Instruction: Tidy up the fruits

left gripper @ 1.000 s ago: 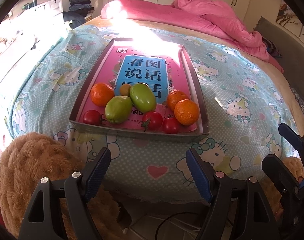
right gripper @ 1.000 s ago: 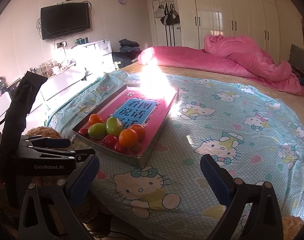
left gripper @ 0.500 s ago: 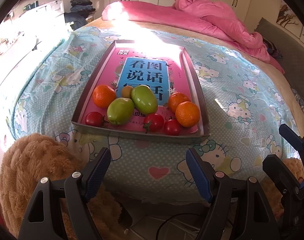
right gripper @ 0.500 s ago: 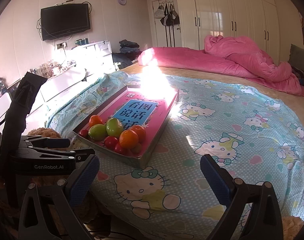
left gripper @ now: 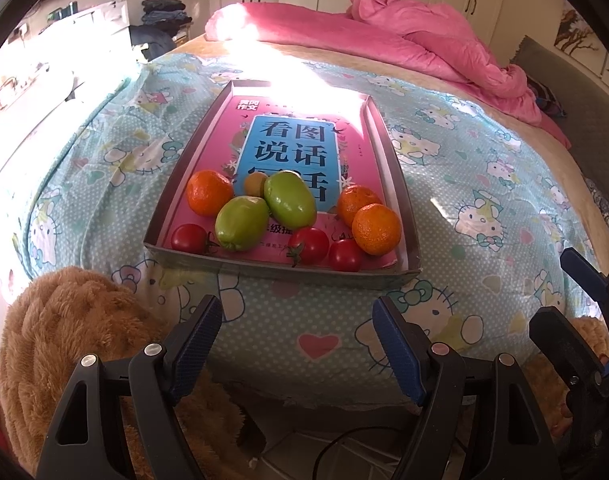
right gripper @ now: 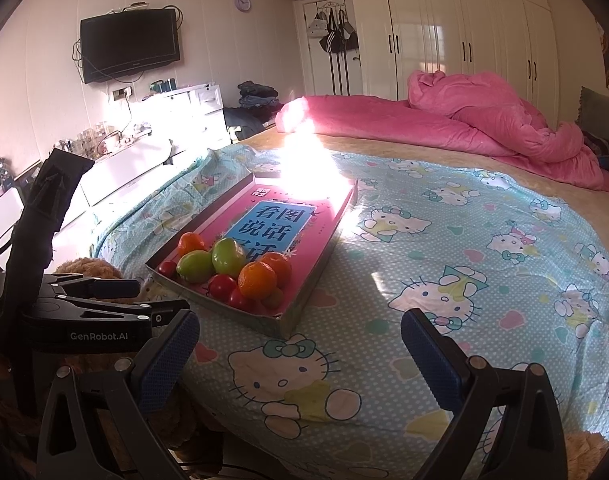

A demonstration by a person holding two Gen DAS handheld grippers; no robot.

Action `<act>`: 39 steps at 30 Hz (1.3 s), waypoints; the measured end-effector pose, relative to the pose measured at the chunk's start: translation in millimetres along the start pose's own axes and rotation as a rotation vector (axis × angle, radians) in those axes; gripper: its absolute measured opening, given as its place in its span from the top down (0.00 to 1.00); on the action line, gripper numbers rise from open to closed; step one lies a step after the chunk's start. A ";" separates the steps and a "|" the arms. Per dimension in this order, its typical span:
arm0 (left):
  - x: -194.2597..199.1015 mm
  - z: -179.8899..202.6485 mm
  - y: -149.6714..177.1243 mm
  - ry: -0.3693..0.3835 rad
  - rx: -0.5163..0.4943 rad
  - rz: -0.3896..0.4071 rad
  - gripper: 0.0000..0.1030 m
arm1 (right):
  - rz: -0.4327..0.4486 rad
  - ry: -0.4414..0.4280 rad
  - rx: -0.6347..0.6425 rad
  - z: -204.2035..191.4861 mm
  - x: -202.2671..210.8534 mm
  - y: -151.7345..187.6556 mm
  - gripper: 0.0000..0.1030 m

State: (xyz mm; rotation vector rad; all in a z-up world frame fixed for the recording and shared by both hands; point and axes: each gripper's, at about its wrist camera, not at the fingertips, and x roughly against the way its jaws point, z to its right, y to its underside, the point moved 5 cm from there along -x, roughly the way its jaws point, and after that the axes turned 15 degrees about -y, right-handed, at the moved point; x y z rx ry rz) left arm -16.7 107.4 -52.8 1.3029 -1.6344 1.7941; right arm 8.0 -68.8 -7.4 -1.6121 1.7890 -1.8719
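Both the left tongs [left gripper: 296, 344] and right tongs [right gripper: 300, 354] gape empty; nudging the tray [left gripper: 400, 184] on the soft bed [left gripper: 484, 184] probably sets the crowded fruits [left gripper: 264, 212] rolling.

Fruit [left gripper: 287, 199]: smooth, glossy skins. Tray [left gripper: 388, 152]: glossy printed paper lining. Bedsheet [right gripper: 444, 248]: matt cloth. Gripper pads [left gripper: 392, 346]: textured blue rubber. Plush [left gripper: 64, 328]: shaggy.
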 end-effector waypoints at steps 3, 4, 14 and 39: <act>-0.5 0.2 0.4 -0.001 -0.001 -0.003 0.23 | -0.002 0.000 0.000 0.2 -0.1 0.1 0.01; -0.6 0.2 0.2 -0.001 -0.001 -0.003 0.23 | -0.002 0.000 -0.001 0.2 0.0 0.1 0.01; -0.7 -3.0 -0.1 -0.005 0.011 -0.006 0.23 | 0.000 0.002 -0.003 0.1 0.7 -0.6 0.01; -13.2 -40.4 -29.9 -0.024 0.174 -0.002 0.23 | 0.038 0.048 -0.089 28.1 5.1 -1.7 0.01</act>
